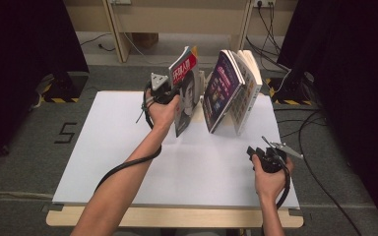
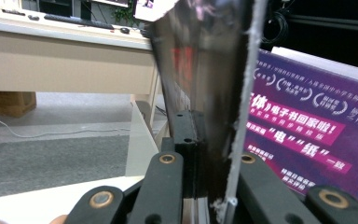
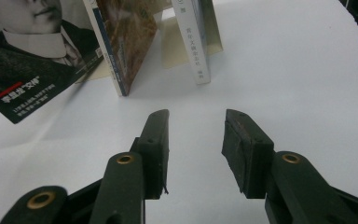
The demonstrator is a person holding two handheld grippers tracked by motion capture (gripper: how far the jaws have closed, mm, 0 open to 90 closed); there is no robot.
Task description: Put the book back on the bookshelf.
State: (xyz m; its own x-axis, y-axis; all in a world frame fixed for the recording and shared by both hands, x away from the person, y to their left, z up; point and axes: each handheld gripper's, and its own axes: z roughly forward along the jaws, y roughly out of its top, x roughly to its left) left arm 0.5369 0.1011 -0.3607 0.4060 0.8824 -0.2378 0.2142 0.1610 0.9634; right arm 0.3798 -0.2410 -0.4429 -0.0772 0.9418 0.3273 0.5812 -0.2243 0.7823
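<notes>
Magazine | long axis upright, top tilted right | left hand-held gripper clamps its edge

The left gripper is clamped on the edge of a magazine with a red title band and a portrait cover; the magazine stands tilted, its lower corner on the white table top; the left hand grasps the gripper body, a black cable trailing along the forearm. Just to the right, apart from the magazine, a purple-covered book leans against further books. The right gripper is held near the table's right front, well apart from the books; its jaw spacing cannot be made out here.
</notes>
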